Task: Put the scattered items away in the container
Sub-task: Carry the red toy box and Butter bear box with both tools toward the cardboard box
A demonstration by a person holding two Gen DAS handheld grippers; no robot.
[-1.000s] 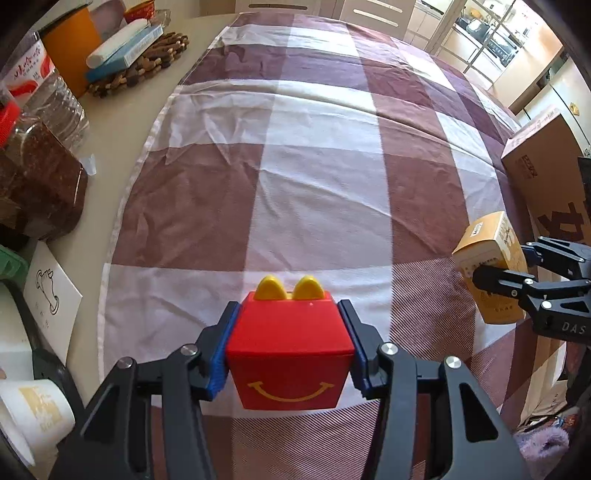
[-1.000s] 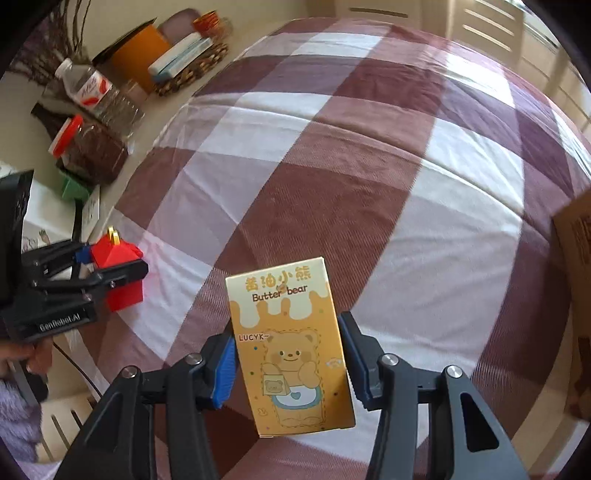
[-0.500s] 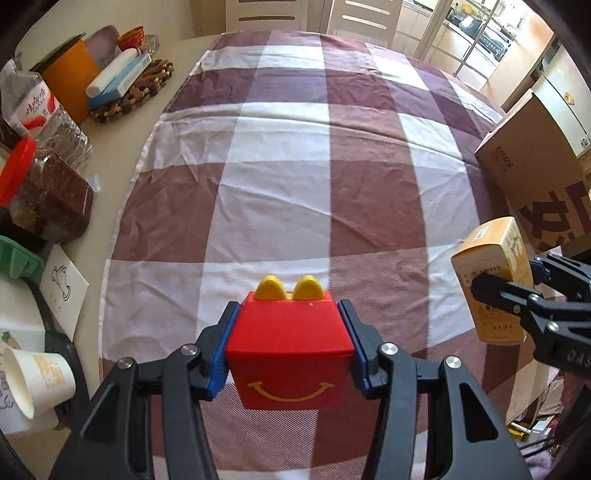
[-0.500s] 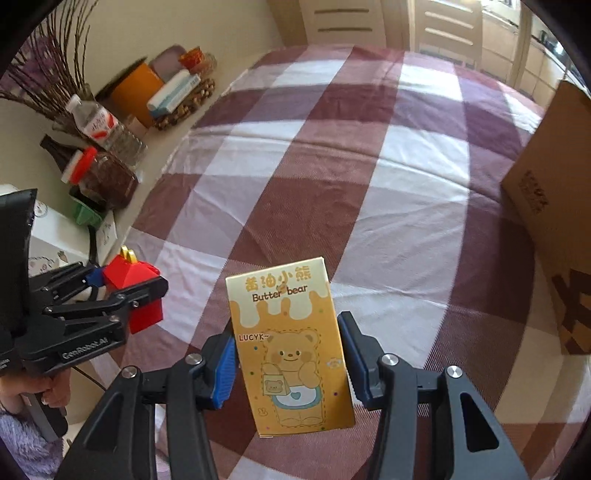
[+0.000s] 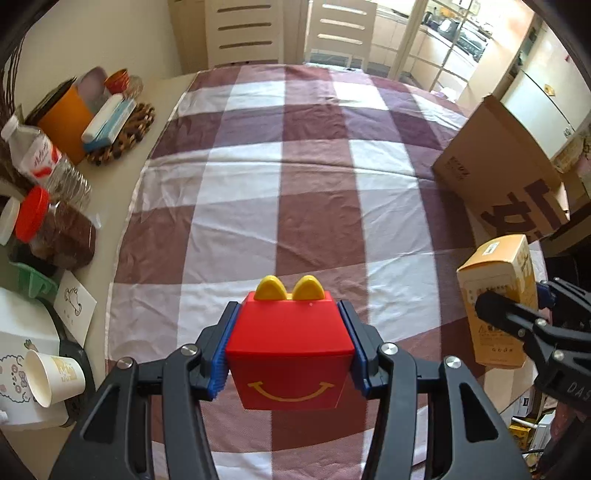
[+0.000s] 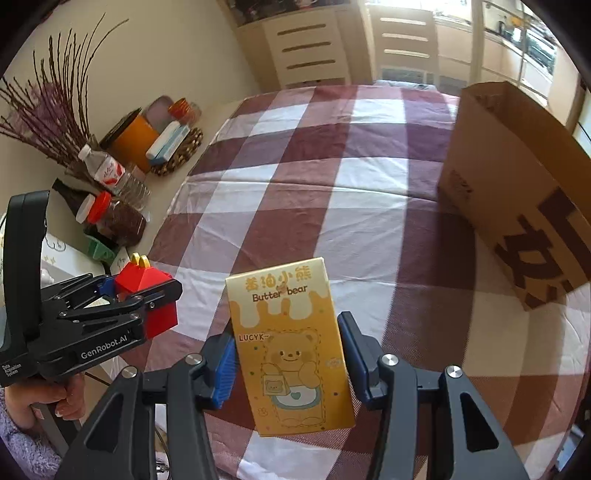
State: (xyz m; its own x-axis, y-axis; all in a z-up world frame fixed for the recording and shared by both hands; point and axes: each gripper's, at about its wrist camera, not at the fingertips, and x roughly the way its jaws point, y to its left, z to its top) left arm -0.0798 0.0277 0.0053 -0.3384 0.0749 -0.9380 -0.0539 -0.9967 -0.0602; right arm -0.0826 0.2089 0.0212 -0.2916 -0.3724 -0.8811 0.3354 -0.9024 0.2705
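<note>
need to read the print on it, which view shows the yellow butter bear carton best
The right wrist view: the yellow Butter bear carton faces the camera, its printed front showing in full, clamped between the right gripper pads. The left wrist view shows only its top and a narrow side at the frame's right edge, partly covered by a black finger.

Checked cloth (image 5: 314, 206), maroon and white, over table. Along left edge: woven mat (image 5: 125, 134) bearing a white-and-blue case (image 5: 109, 122); orange tub (image 5: 68, 122) beside it; water bottle (image 5: 44, 162); red-lidded jar (image 5: 62, 236) of dark contents. Paper cup (image 5: 55, 376) on its side, near corner. Dried twigs (image 6: 48, 114) against wall. Chair (image 5: 340, 33) at far end.
</note>
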